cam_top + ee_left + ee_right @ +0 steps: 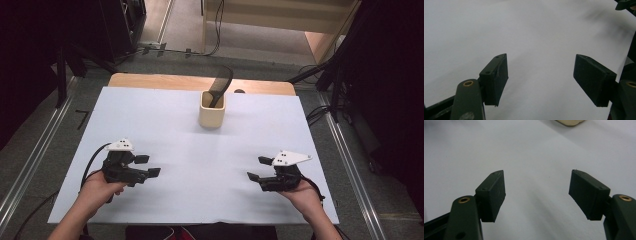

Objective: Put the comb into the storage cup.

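A cream square holder (212, 109) stands upright at the back middle of the white table (165, 120), with a black curved utensil (220, 85) leaning out of it. My left gripper (148, 166) rests low near the front left, held by a hand, its jaws wide apart and pointing right. My right gripper (259, 168) sits near the front right, jaws spread and pointing left. In the left gripper view the open gripper (540, 77) has bare white table between its pads. In the right gripper view the open gripper (537, 192) frames bare table, and the holder's base (570, 122) peeks in at the top.
A strip of wooden tabletop (200, 81) shows behind the white sheet. Metal floor rails (30, 160) run along both sides of the table. Cables (215, 30) lie on the floor behind. The other gripper's tip (625, 3) shows in the left gripper view's top right corner.
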Demonstrator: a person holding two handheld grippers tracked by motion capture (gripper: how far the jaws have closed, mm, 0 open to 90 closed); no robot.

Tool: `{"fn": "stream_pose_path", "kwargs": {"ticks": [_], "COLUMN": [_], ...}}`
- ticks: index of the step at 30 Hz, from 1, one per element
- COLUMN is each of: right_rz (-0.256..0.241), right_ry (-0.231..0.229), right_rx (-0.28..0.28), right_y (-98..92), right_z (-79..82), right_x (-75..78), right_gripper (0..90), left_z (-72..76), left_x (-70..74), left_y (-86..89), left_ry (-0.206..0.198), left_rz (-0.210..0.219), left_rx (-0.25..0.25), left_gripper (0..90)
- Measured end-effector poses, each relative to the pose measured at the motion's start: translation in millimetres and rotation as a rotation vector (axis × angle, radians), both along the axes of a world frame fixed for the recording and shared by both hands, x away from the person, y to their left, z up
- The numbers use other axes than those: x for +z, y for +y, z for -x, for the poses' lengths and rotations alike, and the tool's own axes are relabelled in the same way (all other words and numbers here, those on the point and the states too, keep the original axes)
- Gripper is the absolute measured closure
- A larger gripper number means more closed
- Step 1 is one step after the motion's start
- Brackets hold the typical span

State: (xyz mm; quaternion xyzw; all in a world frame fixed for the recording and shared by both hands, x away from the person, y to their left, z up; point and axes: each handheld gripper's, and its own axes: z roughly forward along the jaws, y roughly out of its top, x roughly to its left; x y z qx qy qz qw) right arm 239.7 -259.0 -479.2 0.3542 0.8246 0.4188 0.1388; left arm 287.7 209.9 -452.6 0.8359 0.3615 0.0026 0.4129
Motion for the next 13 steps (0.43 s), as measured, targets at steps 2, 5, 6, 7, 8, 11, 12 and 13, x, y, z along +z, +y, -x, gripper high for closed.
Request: {"fn": "stream_pose_path", "kwargs": {"ticks": [2,5,6,7,8,11,12,13], "right_rz": [0.0,-0.001,0.0,-0.001,-0.002,-0.007,-0.01,-0.015], "right_ry": [0.002,0.003,0.001,0.001,0.004,0.002,0.0,0.01], "right_rx": [0.0,0.003,0.003,0.004,0.006,0.007,-0.002,-0.014], "right_y": [0.0,0.4,0.3,0.3,0.3,0.4,0.4,0.4], "right_z": [0.0,0.0,-0.1,-0.2,-0.2,-0.1,-0.8,-1.6], "right_x": [-0.1,-0.2,-0.2,-0.3,-0.4,-0.1,-0.3,-0.8], "right_gripper": [27.4,27.4,27.4,27.4,27.4,24.7,21.6,19.8], "left_z": [-0.3,-0.6,-0.7,-0.7,-0.8,-1.4,-1.6,-1.9], "left_x": [-0.3,-1.3,-1.6,-1.8,-1.9,-1.9,-2.0,-2.4], "left_y": [1.6,2.1,1.9,1.8,1.8,2.8,3.0,3.1], "left_ry": [0.001,0.003,0.004,0.004,0.004,0.006,0.006,0.007], "left_rz": [-0.003,-0.003,-0.003,-0.003,-0.002,-0.003,-0.002,0.0], "left_rx": [0.0,0.003,0.004,0.005,0.004,0.001,0.003,0.007], "left_gripper": [28.9,29.0,29.0,29.0,29.0,29.0,28.9,29.0]}}
